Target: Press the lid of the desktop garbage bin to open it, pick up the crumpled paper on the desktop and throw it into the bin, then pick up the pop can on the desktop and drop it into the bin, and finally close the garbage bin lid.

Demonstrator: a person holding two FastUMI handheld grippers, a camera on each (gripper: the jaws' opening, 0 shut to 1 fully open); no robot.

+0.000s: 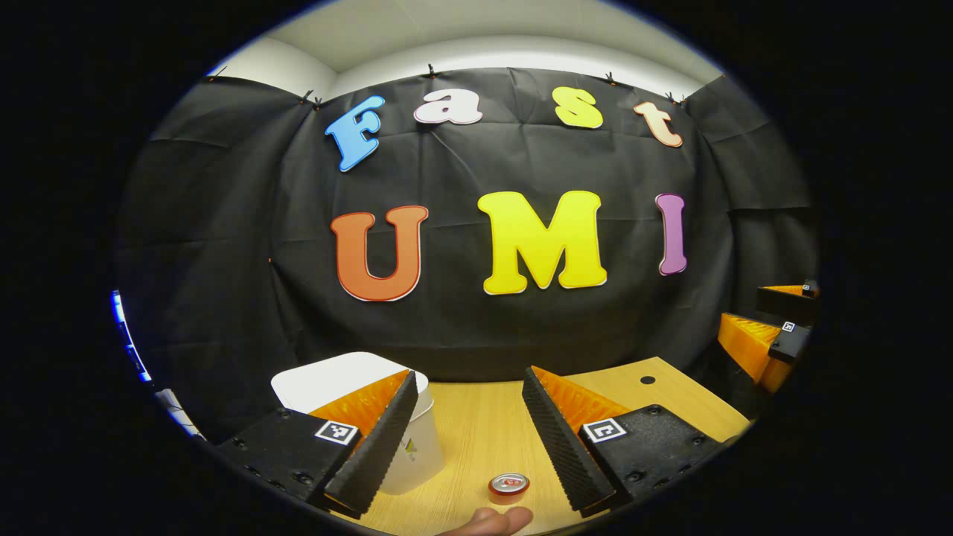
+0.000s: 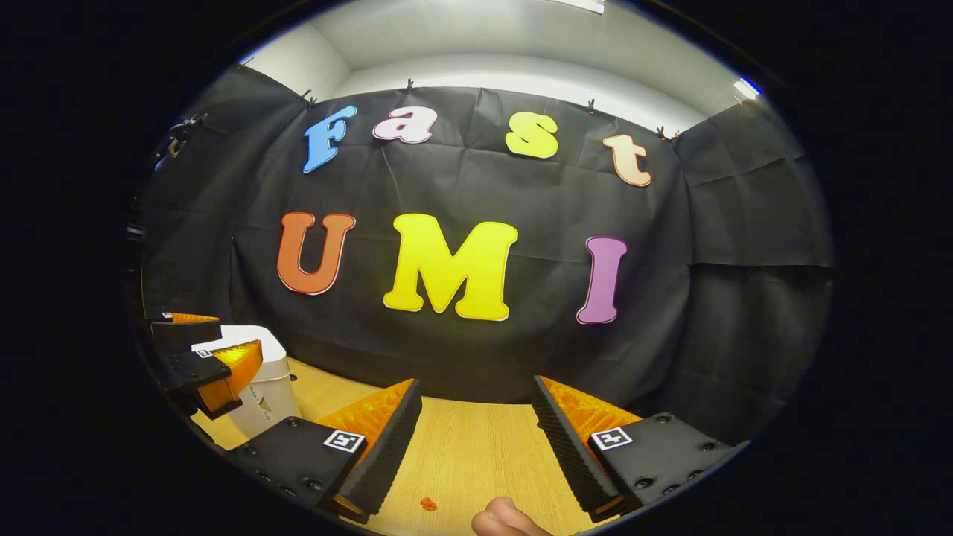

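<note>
Both grippers' fingers [image 1: 372, 439] spread wide, empty

A black cloth wall [image 1: 521, 327] hangs creased around the booth, clipped along its top edge. Above it run a pale upper wall [image 2: 514, 74] and ceiling with a bright light strip [image 2: 577, 4]. Below lies a light wooden tabletop [image 1: 484, 424] with a small dark hole [image 1: 647, 380].

A light wooden table [image 1: 484, 424] carries a closed white bin [image 1: 350, 380] and a pop can [image 1: 509, 485].

Wood-grain desktop [image 1: 476, 432], glossy metal pop can [image 1: 509, 485]
</note>
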